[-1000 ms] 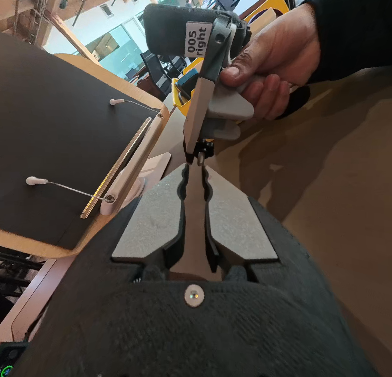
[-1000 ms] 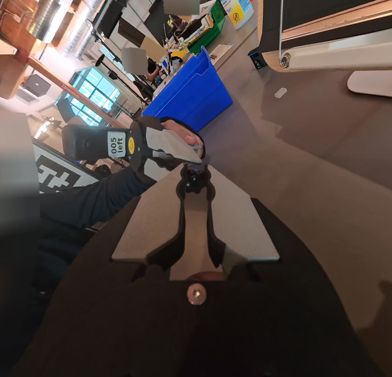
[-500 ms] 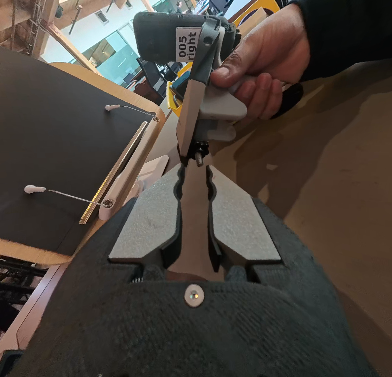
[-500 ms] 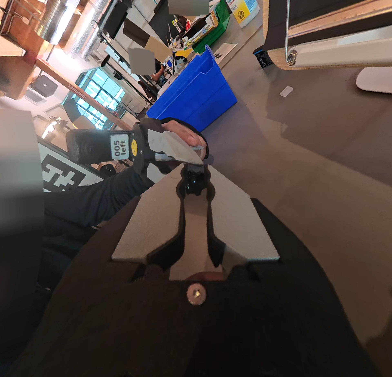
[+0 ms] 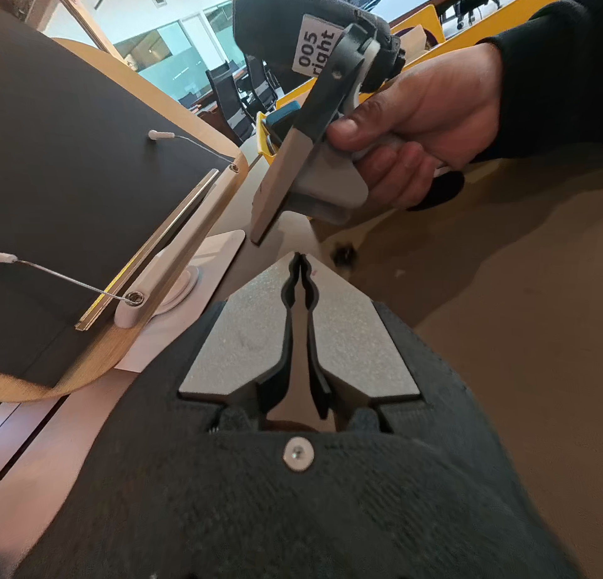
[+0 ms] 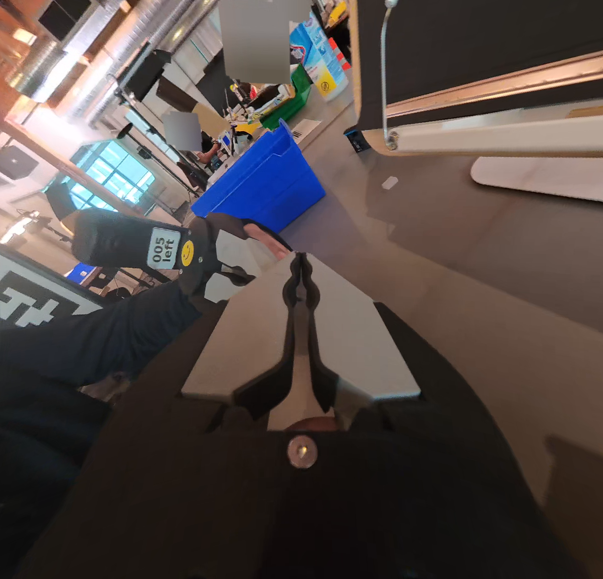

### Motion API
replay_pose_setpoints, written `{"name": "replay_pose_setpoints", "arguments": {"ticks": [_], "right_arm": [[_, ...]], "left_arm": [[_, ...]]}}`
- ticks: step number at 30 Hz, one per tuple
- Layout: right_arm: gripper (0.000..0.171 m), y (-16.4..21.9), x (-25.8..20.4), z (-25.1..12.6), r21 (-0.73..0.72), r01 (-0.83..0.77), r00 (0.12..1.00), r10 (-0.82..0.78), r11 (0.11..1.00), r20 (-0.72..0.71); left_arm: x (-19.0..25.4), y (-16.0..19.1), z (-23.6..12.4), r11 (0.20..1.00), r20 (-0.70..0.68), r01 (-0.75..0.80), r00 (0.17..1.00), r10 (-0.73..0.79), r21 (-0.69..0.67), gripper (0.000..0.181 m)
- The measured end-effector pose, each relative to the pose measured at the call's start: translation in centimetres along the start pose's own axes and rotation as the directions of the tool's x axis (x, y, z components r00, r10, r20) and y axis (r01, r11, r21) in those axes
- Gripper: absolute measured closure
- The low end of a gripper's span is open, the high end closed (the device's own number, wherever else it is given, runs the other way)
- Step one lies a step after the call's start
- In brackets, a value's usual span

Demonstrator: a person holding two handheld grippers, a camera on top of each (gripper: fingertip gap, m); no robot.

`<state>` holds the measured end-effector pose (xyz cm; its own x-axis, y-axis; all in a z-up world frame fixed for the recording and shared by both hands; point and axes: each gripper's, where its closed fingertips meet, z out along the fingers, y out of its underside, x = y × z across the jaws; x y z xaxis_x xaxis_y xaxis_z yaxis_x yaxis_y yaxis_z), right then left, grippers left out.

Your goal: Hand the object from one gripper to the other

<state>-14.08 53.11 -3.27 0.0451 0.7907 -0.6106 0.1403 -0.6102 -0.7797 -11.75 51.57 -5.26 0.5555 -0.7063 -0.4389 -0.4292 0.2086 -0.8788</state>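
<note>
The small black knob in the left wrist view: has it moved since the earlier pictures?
Yes. The knob has left the right gripper and dropped, blurred, toward the brown table, now farther right of the white stand base.

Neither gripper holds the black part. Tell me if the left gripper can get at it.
Probably yes: the black part, blurred, is just right of the left gripper, nothing between. Its fingers are shut and must open first.

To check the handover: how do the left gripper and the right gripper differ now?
The left gripper has a yellow sticker beside its label; the right gripper shows none. The right gripper points down above the left gripper's tips. Both are shut and empty; the black object is loose.
</note>
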Motion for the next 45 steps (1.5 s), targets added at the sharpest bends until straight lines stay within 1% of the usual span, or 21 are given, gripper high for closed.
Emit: {"name": "replay_pose_setpoints", "arguments": {"ticks": [2, 4, 7, 8, 10, 13, 17, 19, 21, 22, 25, 29, 30, 31, 33, 37, 38, 39, 41, 43, 45], "right_arm": [[0.171, 0.1, -0.3, 0.3, -0.002, 0.009, 1.000, -0.009, 1.000, 0.003], [0.171, 0.5, 0.0, 0.4, -0.038, 0.046, 0.998, -0.047, 0.998, -0.031], [0.171, 1.0, 0.5, -0.1, -0.120, 0.168, 0.976, -0.182, 0.978, -0.120], [0.159, 1.2, 0.7, -0.3, -0.155, 0.203, 0.962, -0.226, 0.967, -0.153], [0.142, 1.1, 1.2, -1.5, -0.220, 0.272, 0.908, -0.325, 0.937, -0.263], [0.142, 0.1, 1.4, -4.5, -0.321, 0.350, 0.770, -0.465, 0.880, -0.437], [0.138, 1.2, 3.4, -7.3, -0.597, 0.249, 0.600, -0.605, 0.763, -0.523], [0.134, 2.6, 5.2, -7.4, -0.684, 0.136, 0.580, -0.617, 0.717, -0.532], [0.129, 4.5, 5.9, -6.2, -0.703, 0.065, 0.646, -0.567, 0.708, -0.511], [0.129, 5.2, 6.2, -6.1, -0.707, 0.040, 0.658, -0.551, 0.706, -0.513], [0.129, 5.0, 7.9, -7.2, -0.744, 0.071, 0.556, -0.645, 0.665, -0.524], [0.128, 5.9, 9.5, -7.6, -0.766, 0.054, 0.542, -0.663, 0.641, -0.516], [0.131, 6.0, 9.8, -7.7, -0.772, 0.057, 0.537, -0.672, 0.633, -0.510], [0.135, 6.0, 9.8, -7.6, -0.768, 0.066, 0.547, -0.667, 0.636, -0.506], [0.154, 6.3, 9.8, -7.6, -0.760, 0.066, 0.575, -0.647, 0.647, -0.501], [0.154, 6.2, 9.2, -7.3, -0.740, 0.117, 0.579, -0.651, 0.663, -0.492], [0.155, 5.8, 8.3, -6.6, -0.696, 0.146, 0.612, -0.617, 0.703, -0.495], [0.155, 5.1, 6.9, -5.6, -0.636, 0.181, 0.665, -0.569, 0.751, -0.483], [0.156, 3.9, 3.7, -3.7, -0.512, 0.220, 0.790, -0.459, 0.830, -0.406], [0.156, 3.7, 1.4, -2.5, -0.465, 0.220, 0.871, -0.387, 0.857, -0.302], [0.156, 4.6, 0.0, -2.0, -0.483, 0.211, 0.919, -0.340, 0.850, -0.197]], "left_arm": [[-0.4, 0.3, 0.1, 1.000, 0.028, -0.003, 1.000, 0.003, -0.022, 0.181], [-0.7, 1.5, 0.3, 0.995, 0.045, -0.032, 0.998, 0.036, -0.096, 0.181], [-1.6, 3.0, 0.5, 0.980, 0.100, -0.067, 0.991, 0.087, -0.189, 0.181], [-1.8, 3.3, 0.6, 0.978, 0.106, -0.052, 0.992, 0.075, -0.203, 0.181], [-2.2, 3.3, 0.5, 0.980, 0.111, -0.011, 0.993, 0.034, -0.196, 0.181], [-2.9, 3.2, 0.3, 0.981, 0.120, 0.075, 0.991, -0.053, -0.181, 0.181], [-3.1, 3.4, 0.2, 0.975, 0.125, 0.115, 0.988, -0.093, -0.187, 0.181], [-3.2, 3.6, 0.3, 0.974, 0.141, 0.111, 0.986, -0.083, -0.199, 0.181], [-2.9, 3.7, 0.2, 0.972, 0.128, 0.110, 0.988, -0.084, -0.209, 0.181], [-2.9, 3.6, 0.1, 0.972, 0.132, 0.112, 0.988, -0.086, -0.204, 0.181], [-2.7, 3.4, -0.2, 0.971, 0.117, 0.148, 0.985, -0.128, -0.188, 0.181], [-2.8, 3.5, -0.2, 0.965, 0.104, 0.182, 0.981, -0.165, -0.191, 0.181], [-2.8, 3.5, -0.2, 0.964, 0.104, 0.187, 0.980, -0.170, -0.187, 0.181], [-2.9, 3.4, -0.2, 0.965, 0.106, 0.190, 0.979, -0.173, -0.182, 0.181], [-2.8, 3.4, -0.2, 0.964, 0.098, 0.194, 0.979, -0.178, -0.180, 0.181], [-1.2, 2.9, -0.1, 0.974, 0.003, 0.145, 0.989, -0.147, -0.173, 0.181], [-0.8, 2.8, -0.1, 0.978, -0.023, 0.126, 0.991, -0.131, -0.167, 0.181], [0.0, 2.4, -0.2, 0.985, -0.065, 0.091, 0.993, -0.101, -0.149, 0.172], [0.9, 1.3, -0.5, 0.997, -0.087, -0.021, 0.996, 0.015, -0.068, 0.167], [1.4, 0.4, -0.8, 0.991, -0.053, -0.133, 0.990, 0.133, 0.009, 0.169], [1.3, 0.3, -0.8, 0.972, -0.013, -0.233, 0.972, 0.233, -0.004, 0.165]]}}
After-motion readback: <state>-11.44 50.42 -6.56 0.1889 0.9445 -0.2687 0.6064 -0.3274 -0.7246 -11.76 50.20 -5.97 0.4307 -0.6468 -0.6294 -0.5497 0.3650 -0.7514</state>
